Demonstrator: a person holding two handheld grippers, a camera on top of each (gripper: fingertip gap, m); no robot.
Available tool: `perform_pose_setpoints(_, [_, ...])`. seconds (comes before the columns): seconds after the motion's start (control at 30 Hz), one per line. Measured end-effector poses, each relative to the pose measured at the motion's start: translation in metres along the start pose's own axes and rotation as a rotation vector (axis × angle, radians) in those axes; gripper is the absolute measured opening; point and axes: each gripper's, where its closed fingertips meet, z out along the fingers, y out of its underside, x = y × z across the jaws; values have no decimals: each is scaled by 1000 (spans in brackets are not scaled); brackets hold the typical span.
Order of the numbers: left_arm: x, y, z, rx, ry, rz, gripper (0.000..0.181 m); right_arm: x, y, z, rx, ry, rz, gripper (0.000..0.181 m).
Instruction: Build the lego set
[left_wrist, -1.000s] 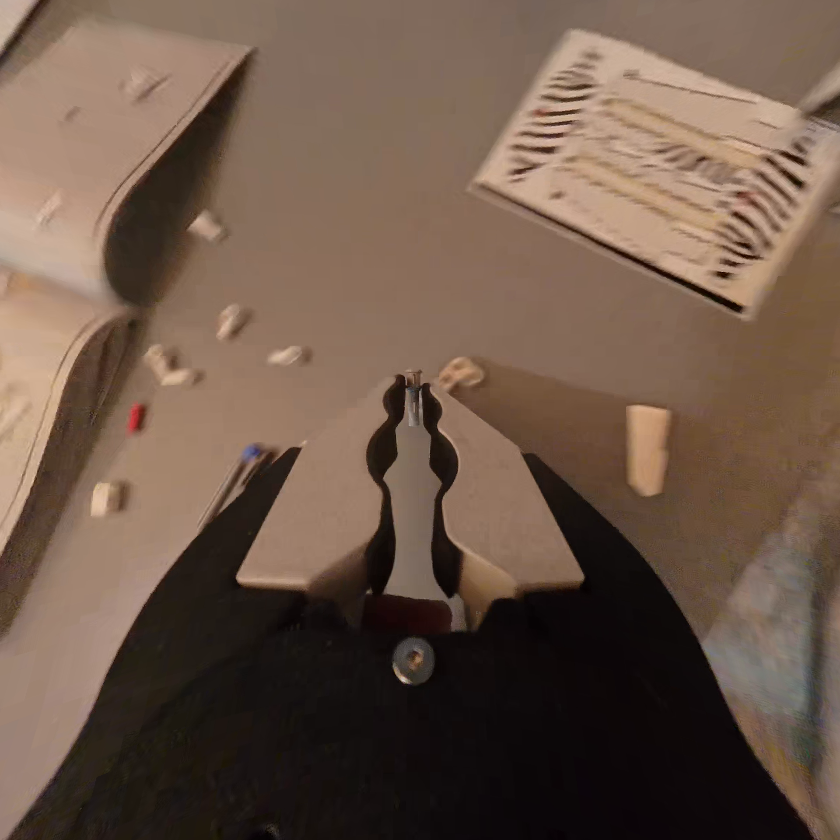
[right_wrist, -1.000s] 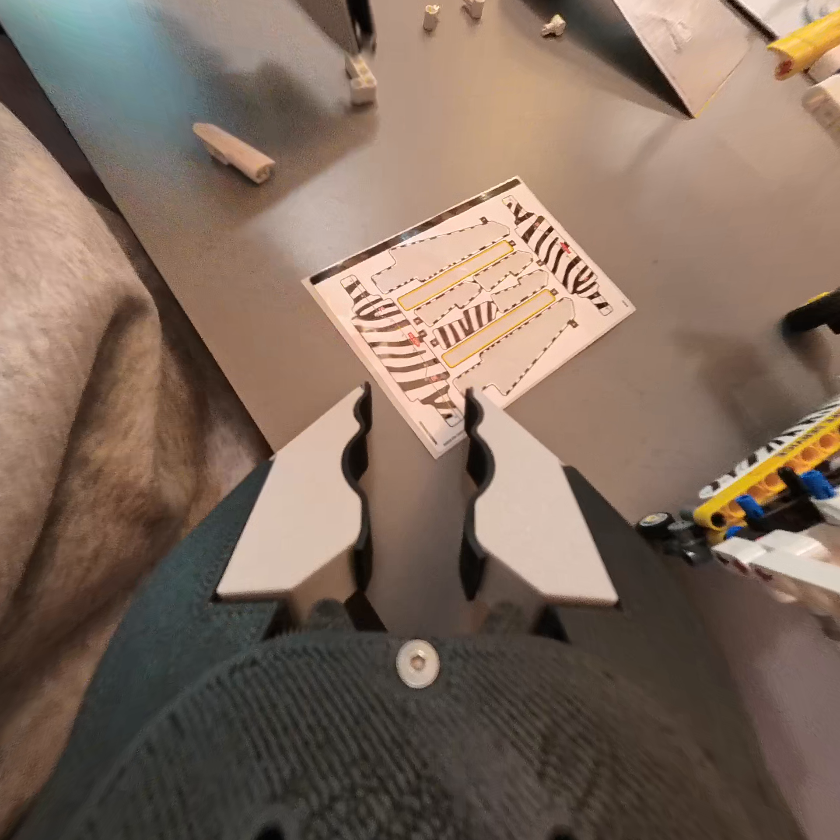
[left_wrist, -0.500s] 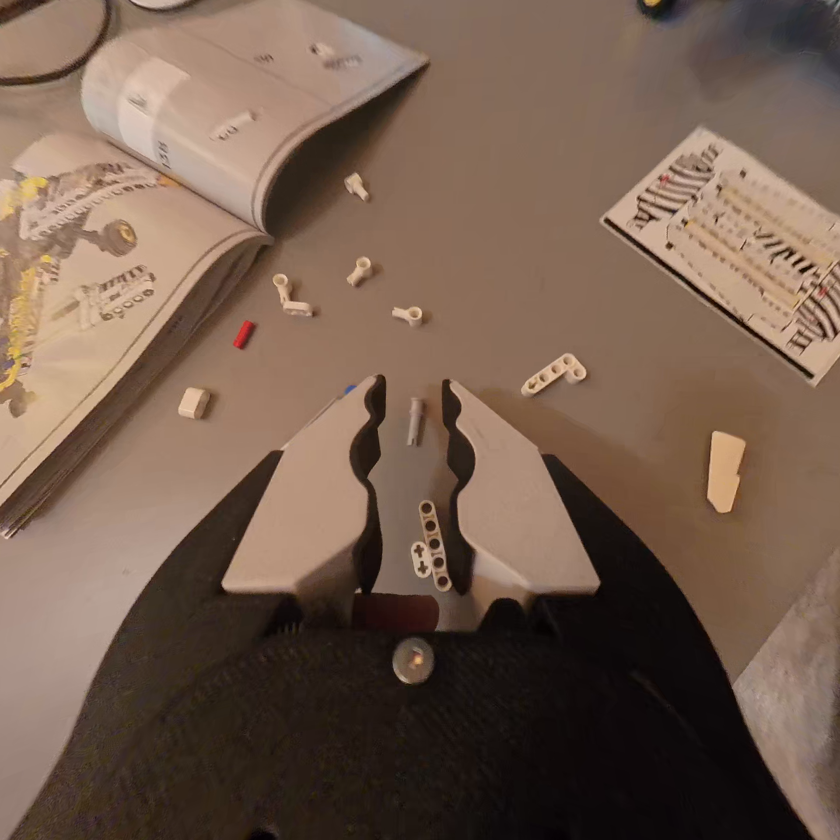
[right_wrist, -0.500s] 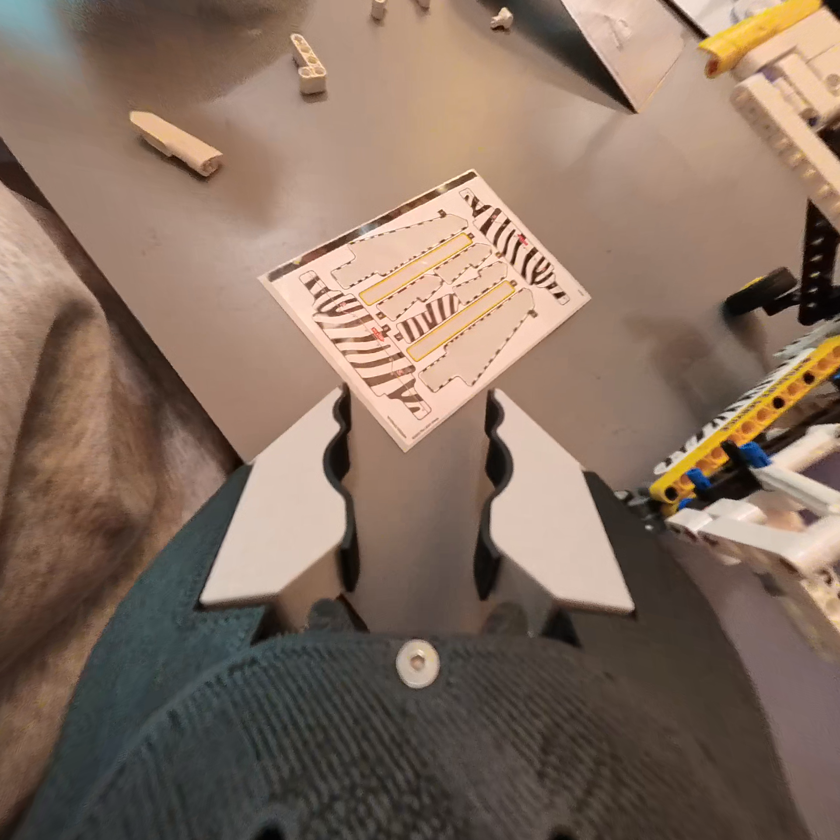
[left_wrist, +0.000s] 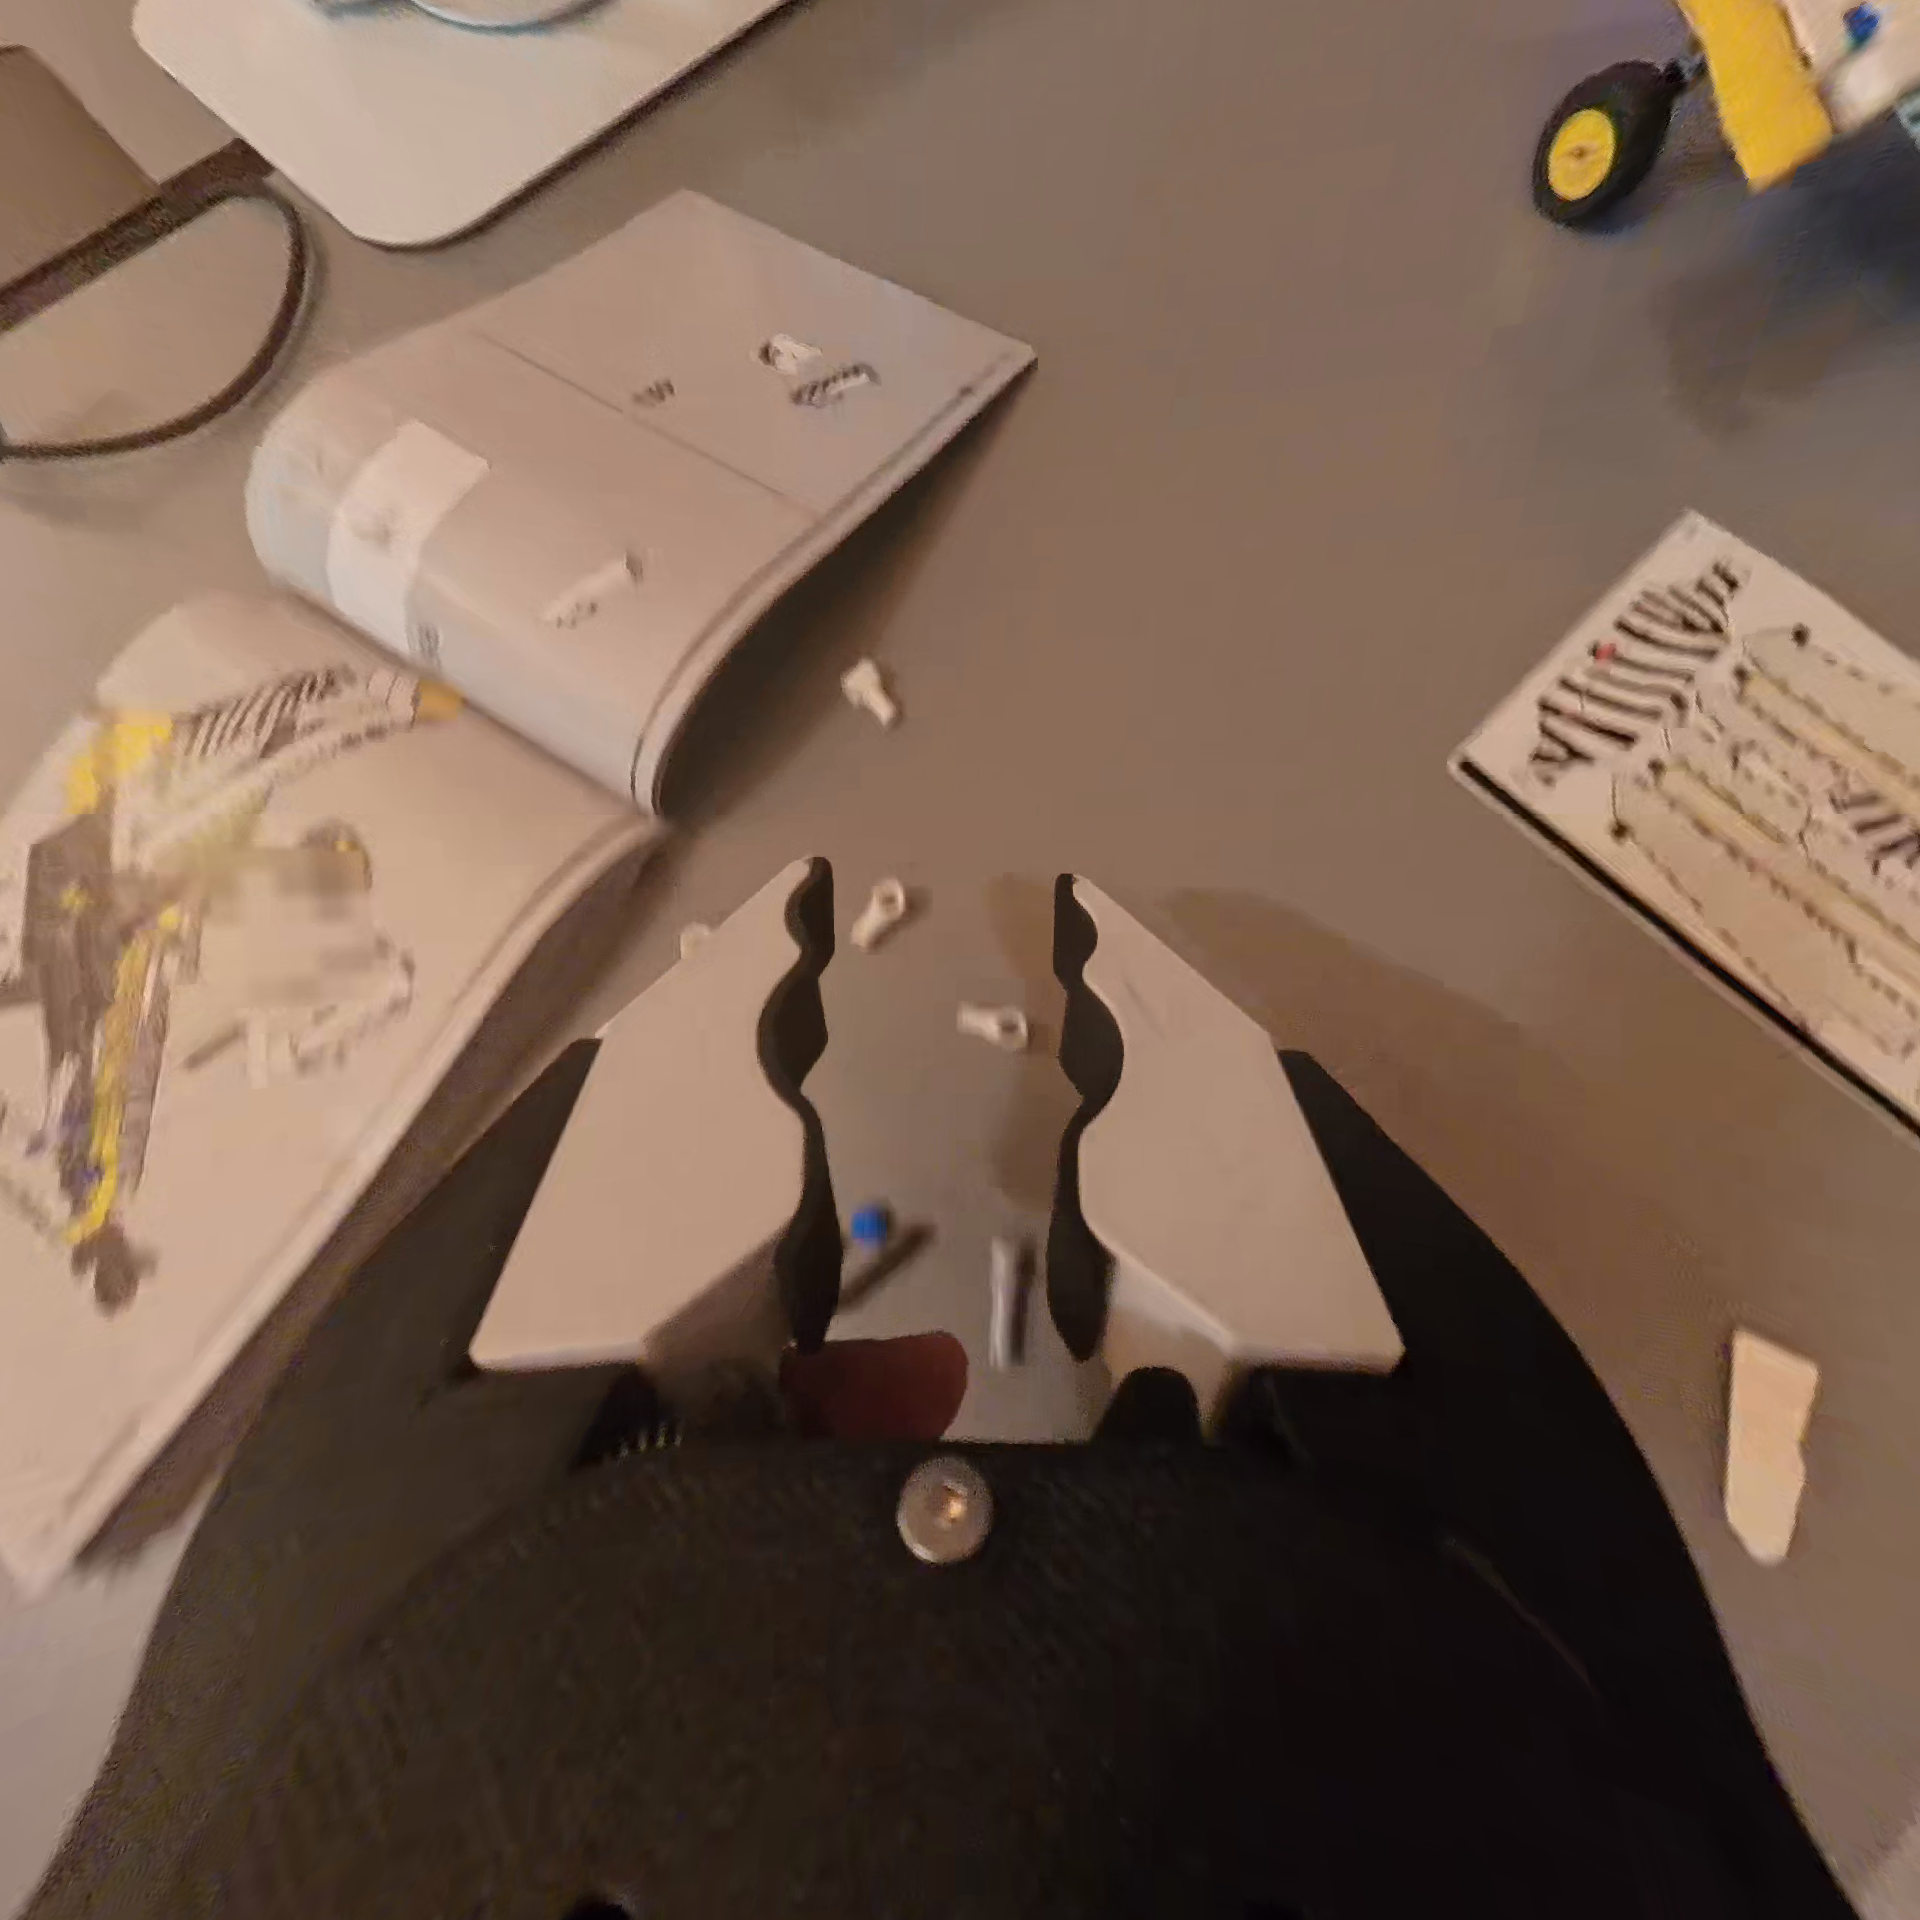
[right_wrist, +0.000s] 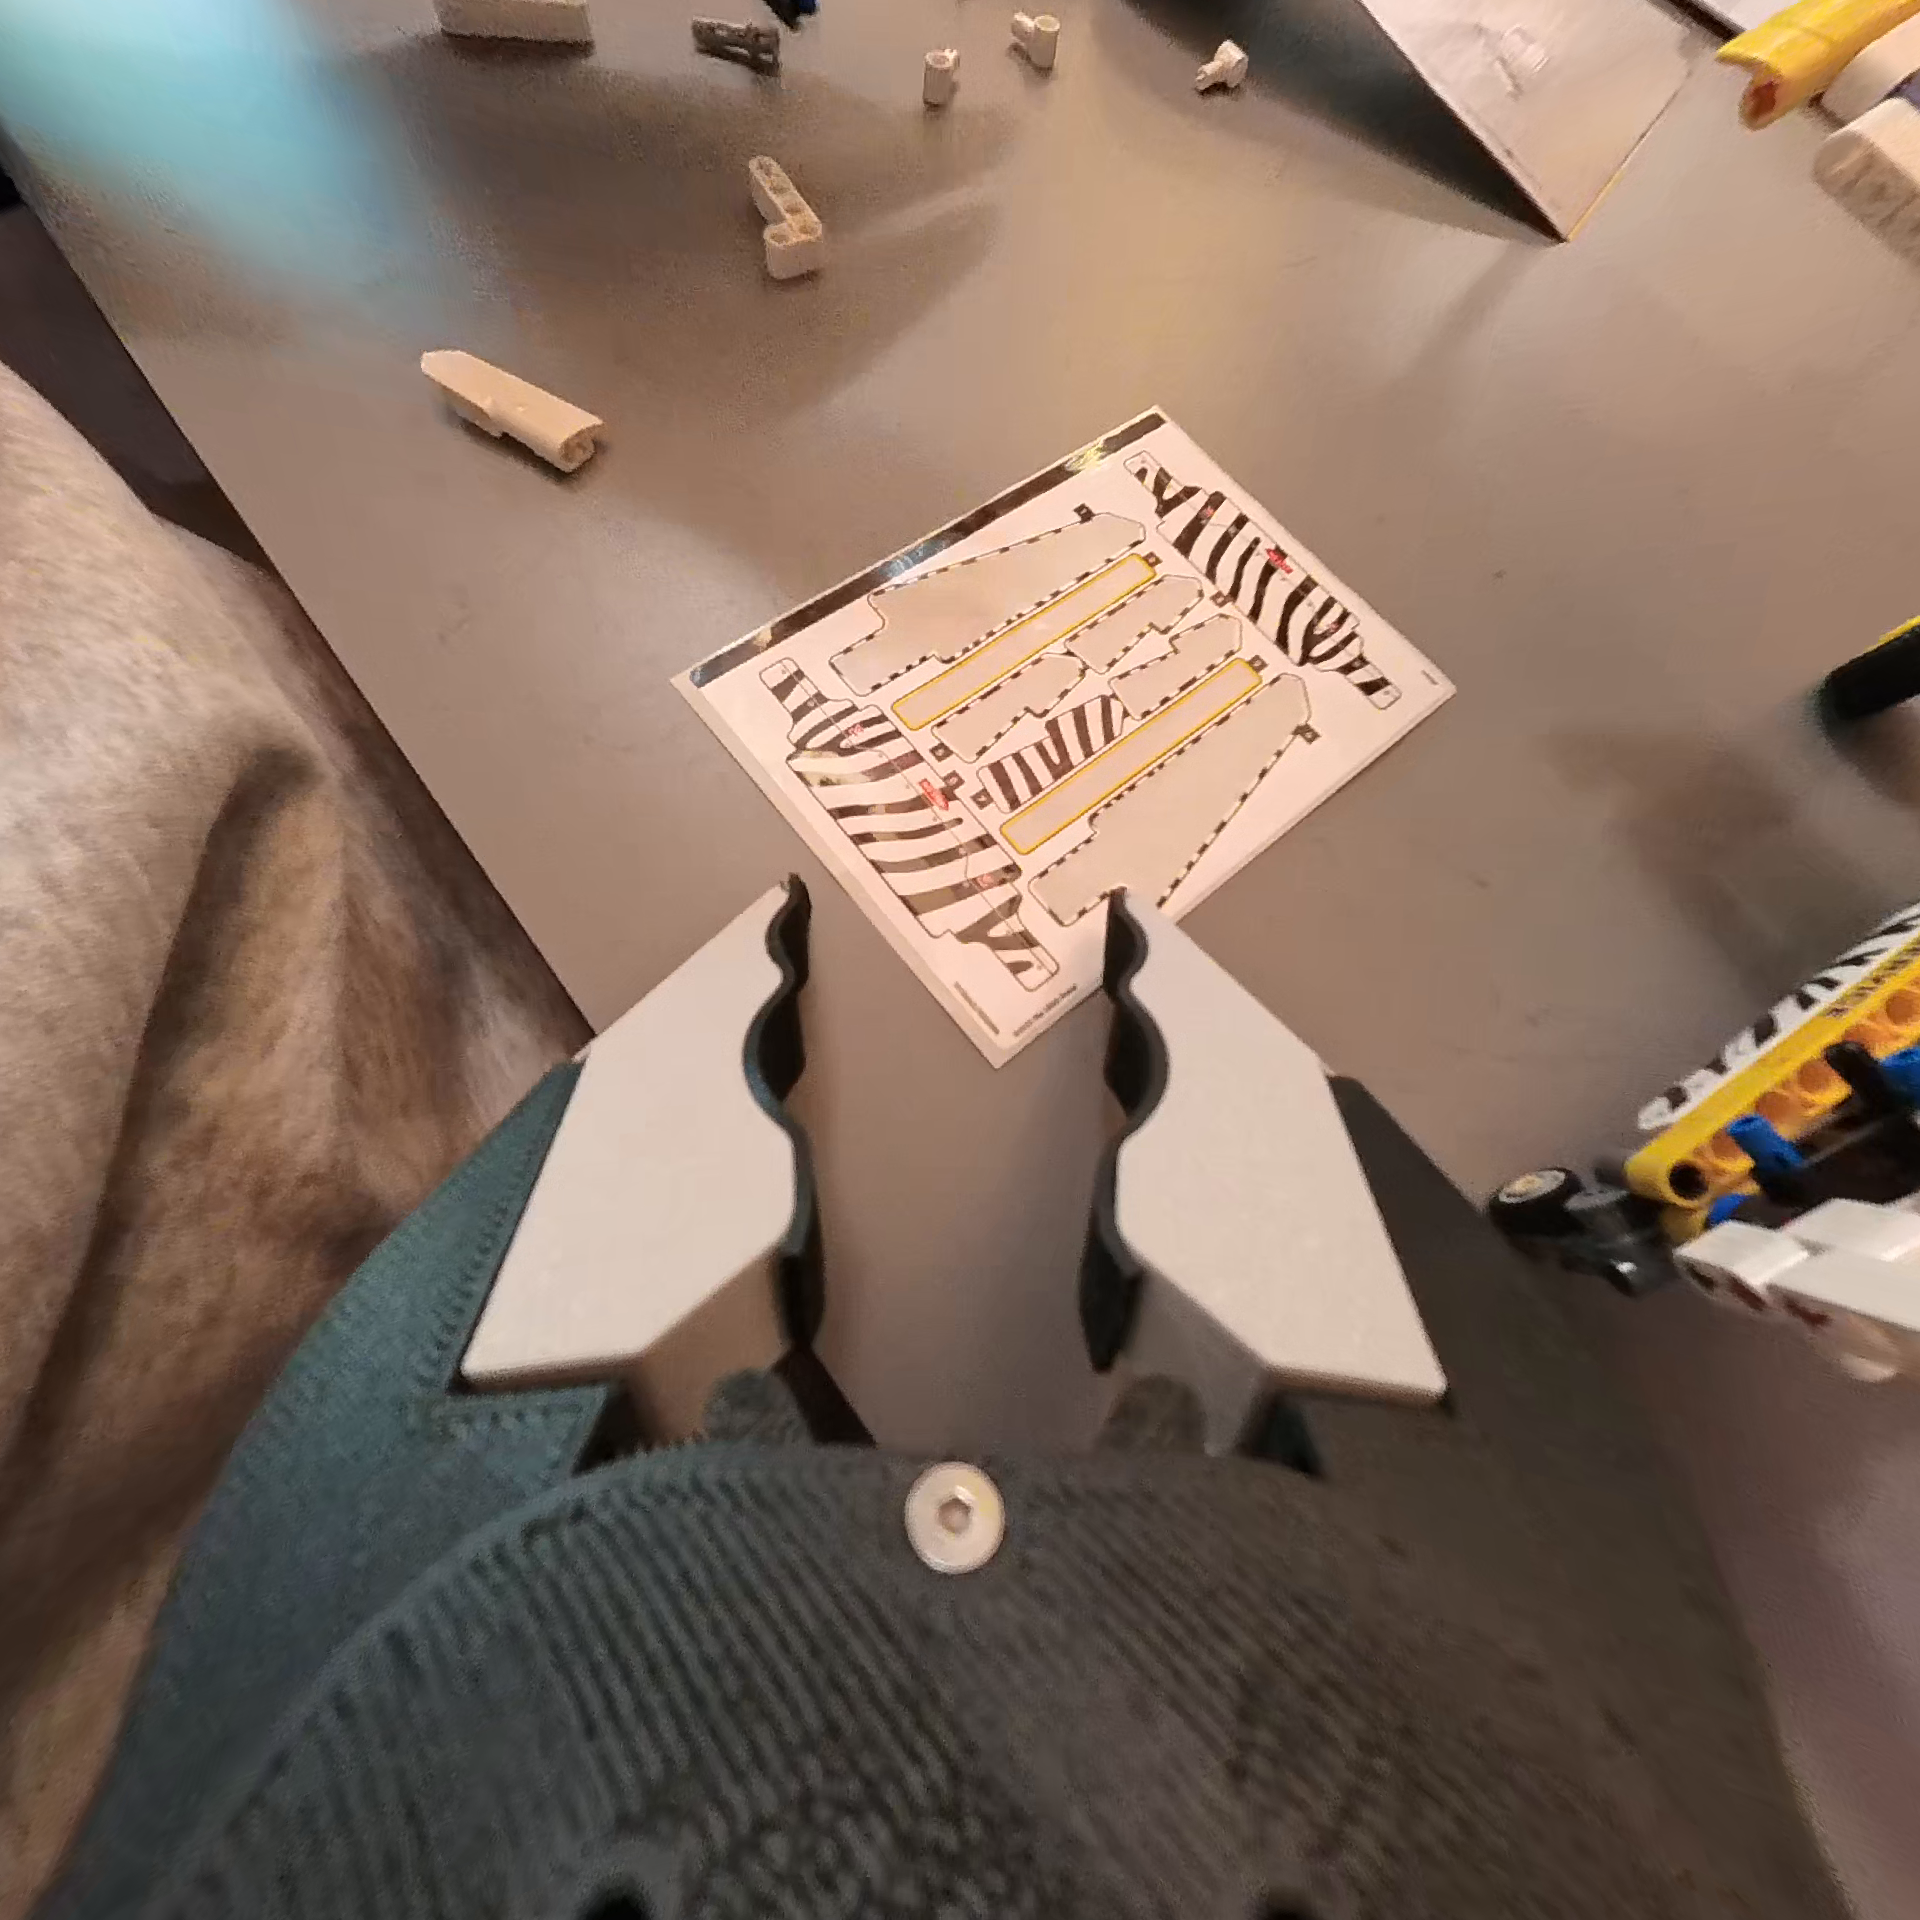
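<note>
My left gripper (left_wrist: 940, 883) is open and empty above the grey table. Small white connectors (left_wrist: 880, 912) (left_wrist: 992, 1025) lie between its fingers, with a grey pin (left_wrist: 1006, 1288) and a blue pin (left_wrist: 869, 1223) farther back. A white panel piece (left_wrist: 1766, 1439) lies to its right. My right gripper (right_wrist: 954, 906) is open and empty just short of the zebra sticker sheet (right_wrist: 1070, 717), which also shows in the left wrist view (left_wrist: 1745, 790). The part-built yellow, white and black model (right_wrist: 1787, 1153) stands at the right, its wheel (left_wrist: 1600, 156) far right in the left wrist view.
An open instruction booklet (left_wrist: 582, 540) lies at the left. A white L-beam (right_wrist: 784, 218), a white panel piece (right_wrist: 514, 410) and several small pieces (right_wrist: 940, 73) lie beyond the sticker sheet. The table's edge (right_wrist: 343, 623) runs along the left, with grey fabric (right_wrist: 156, 831) below it. My hands' fingertips stand some 25 cm from each other.
My left gripper let go of the grey pin, opened wide and moved forward over the small pieces. My right gripper opened wider and shifted a little.
</note>
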Motion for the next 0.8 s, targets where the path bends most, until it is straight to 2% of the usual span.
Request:
perform_pose_setpoints(0.1, [1,-22,33,-42,113,-21,43,1,0,0,5,10,3,58])
perform_pose_setpoints(0.2, [-16,-20,63,-132,81,14,41,3,-1,1,7,26,2,59])
perform_pose_setpoints(0.27, [-20,-13,73,-189,88,33,25,3,-2,2,10,27,-3,58])
perform_pose_setpoints(0.3, [-15,-11,74,-201,124,29,10,3,-2,2,13,27,-8,58])
perform_pose_setpoints(0.4, [-11,-11,62,-185,156,5,7,5,-2,2,16,22,0,60])
perform_pose_setpoints(0.5, [-27,-6,38,-161,77,16,8,7,-2,3,27,12,28,58])
perform_pose_setpoints(0.6, [-47,14,5,-176,41,-38,8,8,-2,3,28,7,38,58])
perform_pose_setpoints(0.7, [-60,44,-26,-210,64,-117,8,8,-2,3,31,9,38,57])
perform_pose_setpoints(0.8, [-61,66,-40,-192,113,-171,8,8,-5,4,34,19,17,54])
